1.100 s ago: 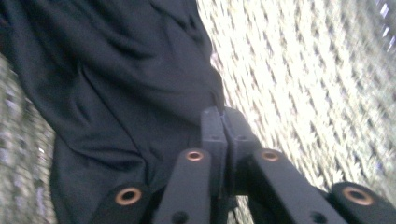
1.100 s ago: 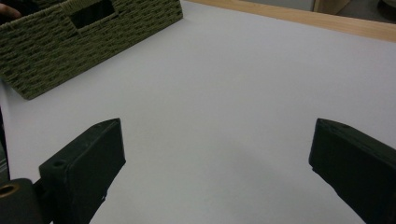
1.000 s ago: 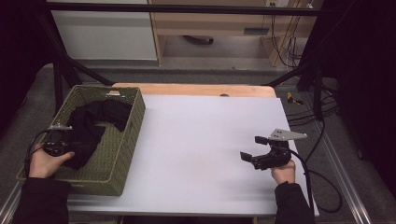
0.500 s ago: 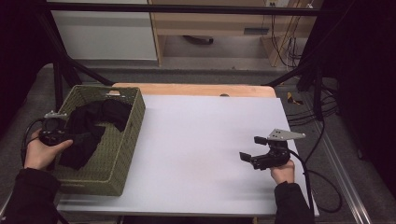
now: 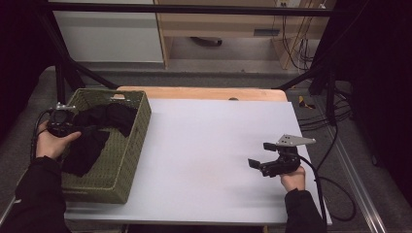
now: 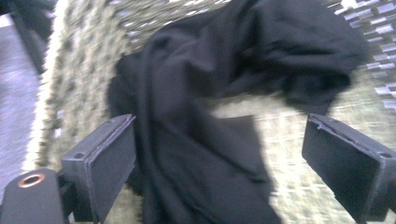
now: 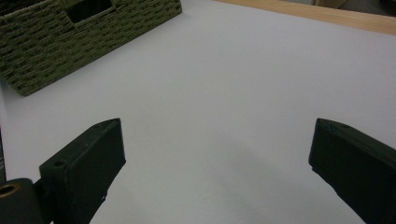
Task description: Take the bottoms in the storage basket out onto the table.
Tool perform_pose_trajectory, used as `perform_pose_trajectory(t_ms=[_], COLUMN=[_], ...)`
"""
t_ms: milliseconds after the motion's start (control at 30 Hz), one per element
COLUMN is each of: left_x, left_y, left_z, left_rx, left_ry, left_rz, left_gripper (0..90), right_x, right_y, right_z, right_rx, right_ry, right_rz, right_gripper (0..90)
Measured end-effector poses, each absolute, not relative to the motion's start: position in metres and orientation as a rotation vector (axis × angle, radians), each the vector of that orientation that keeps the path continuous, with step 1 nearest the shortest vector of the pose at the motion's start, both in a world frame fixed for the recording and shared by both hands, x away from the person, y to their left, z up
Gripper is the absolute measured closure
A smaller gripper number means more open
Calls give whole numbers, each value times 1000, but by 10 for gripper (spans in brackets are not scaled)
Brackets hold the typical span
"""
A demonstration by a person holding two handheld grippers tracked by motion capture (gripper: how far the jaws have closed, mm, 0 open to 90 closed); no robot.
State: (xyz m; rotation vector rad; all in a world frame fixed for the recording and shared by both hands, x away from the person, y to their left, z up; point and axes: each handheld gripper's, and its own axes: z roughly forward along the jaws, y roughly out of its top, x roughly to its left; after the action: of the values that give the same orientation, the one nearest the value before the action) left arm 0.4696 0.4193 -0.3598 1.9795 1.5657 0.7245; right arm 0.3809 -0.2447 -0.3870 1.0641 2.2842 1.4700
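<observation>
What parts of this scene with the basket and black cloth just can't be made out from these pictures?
- Basket floor, high view: covered by the black cloth.
- What garment the cloth is, left gripper view: blurred, cut off by the edges.
- Left gripper jaws, high view: too small and dark.
- Basket's far end, right gripper view: cut off by the frame.

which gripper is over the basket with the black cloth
The left gripper: its open jaws hang over the black cloth in the green basket. The right gripper is open above bare white table, well apart from the basket.
</observation>
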Motion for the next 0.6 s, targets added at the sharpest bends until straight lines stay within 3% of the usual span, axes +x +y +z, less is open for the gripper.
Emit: perform_pose_trajectory(t_ms=[167, 400, 500, 600], left_x=[475, 482, 482, 484], left_y=[423, 423, 422, 420], left_z=[-367, -379, -379, -384], left_rx=[1958, 2003, 1971, 2028], left_ry=[1555, 1560, 1528, 1526], left_rz=[716, 786, 749, 779], left_gripper=[124, 233, 297, 312], right_x=[381, 381, 381, 381], right_y=[-245, -246, -246, -246], right_z=[-387, -387, -387, -387], right_rx=[1066, 1069, 1067, 1069], right_ry=[2284, 2284, 2285, 2281], right_rz=[1469, 1468, 1466, 1471], right_gripper=[40, 40, 41, 40])
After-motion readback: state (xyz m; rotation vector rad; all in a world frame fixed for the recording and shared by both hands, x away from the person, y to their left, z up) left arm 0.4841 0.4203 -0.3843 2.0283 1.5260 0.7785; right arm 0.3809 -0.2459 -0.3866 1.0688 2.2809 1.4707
